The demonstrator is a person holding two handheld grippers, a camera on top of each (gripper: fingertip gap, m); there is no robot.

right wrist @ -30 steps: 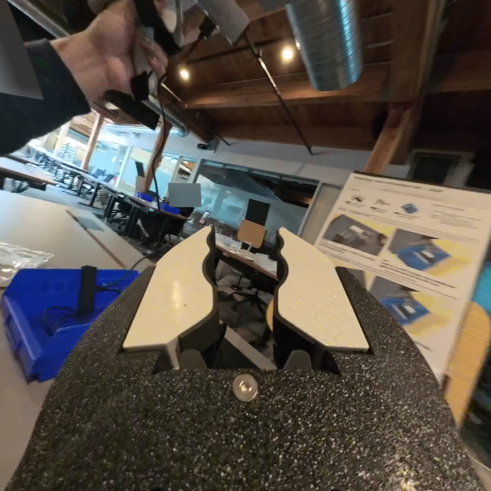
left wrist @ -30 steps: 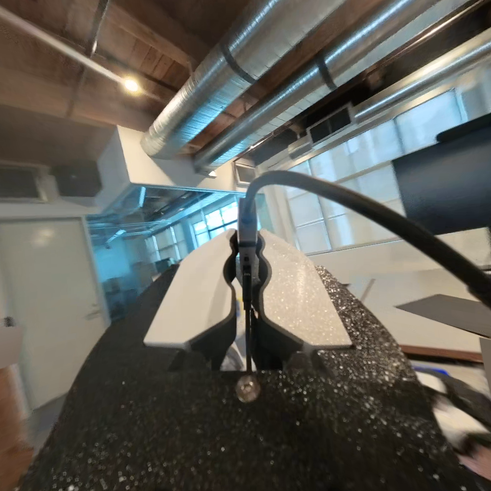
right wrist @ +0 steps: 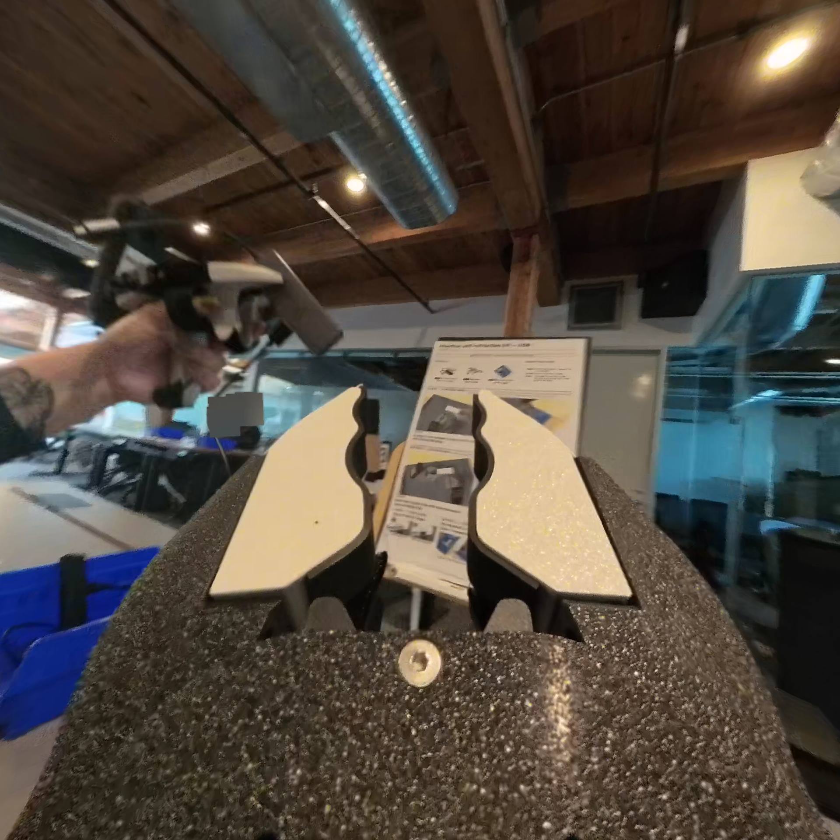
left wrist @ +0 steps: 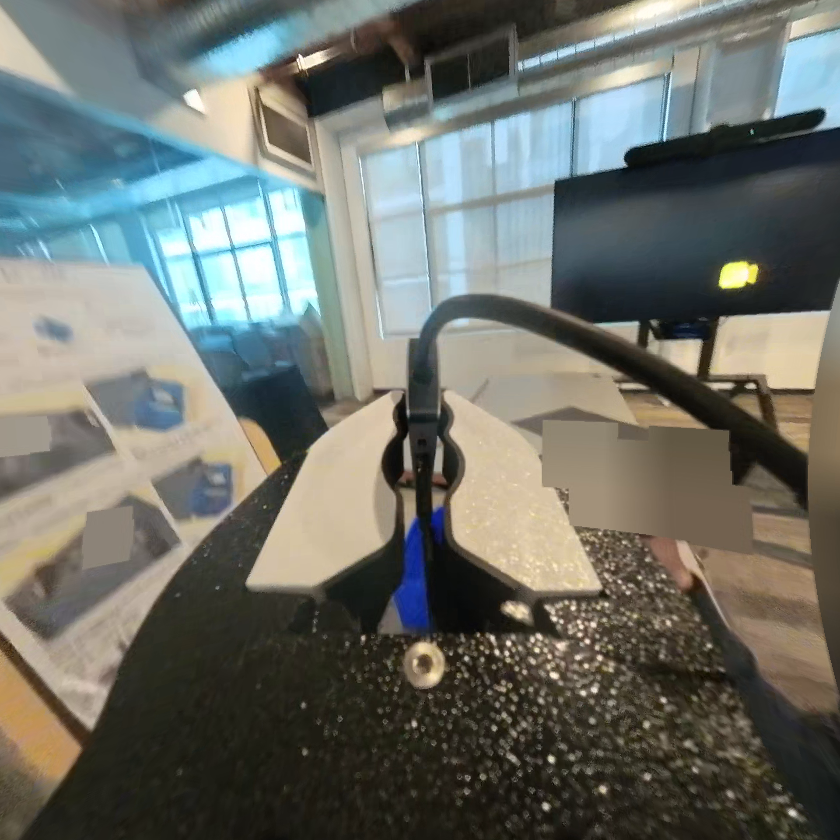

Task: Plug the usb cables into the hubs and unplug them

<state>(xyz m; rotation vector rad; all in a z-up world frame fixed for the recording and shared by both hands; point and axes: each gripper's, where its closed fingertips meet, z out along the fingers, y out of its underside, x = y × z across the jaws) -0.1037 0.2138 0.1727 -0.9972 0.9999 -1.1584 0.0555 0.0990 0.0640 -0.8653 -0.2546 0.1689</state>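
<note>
In the left wrist view my left gripper [left wrist: 422, 402] is shut on the black plug [left wrist: 422, 386] of a thick black USB cable [left wrist: 591, 332]. The cable arcs up from the plug and runs off to the right. The gripper points level into the room, high off the table. In the right wrist view my right gripper [right wrist: 418, 400] is open and empty, tilted up toward the ceiling. The left gripper [right wrist: 218, 295], held in a person's hand, shows blurred at the upper left of that view. No hub is clearly in view.
A blue bin [right wrist: 41, 636] holding a black cable sits on the table at the lower left of the right view. An instruction board [right wrist: 500, 409] stands straight ahead of the right gripper and also shows at the left of the left view [left wrist: 91, 454]. A dark screen on a stand [left wrist: 682, 245] is at the back right.
The left gripper has tilted down from the ceiling to room level, still gripping the plug. The right gripper has turned right, so the board is now centred. Its jaws stay open.
</note>
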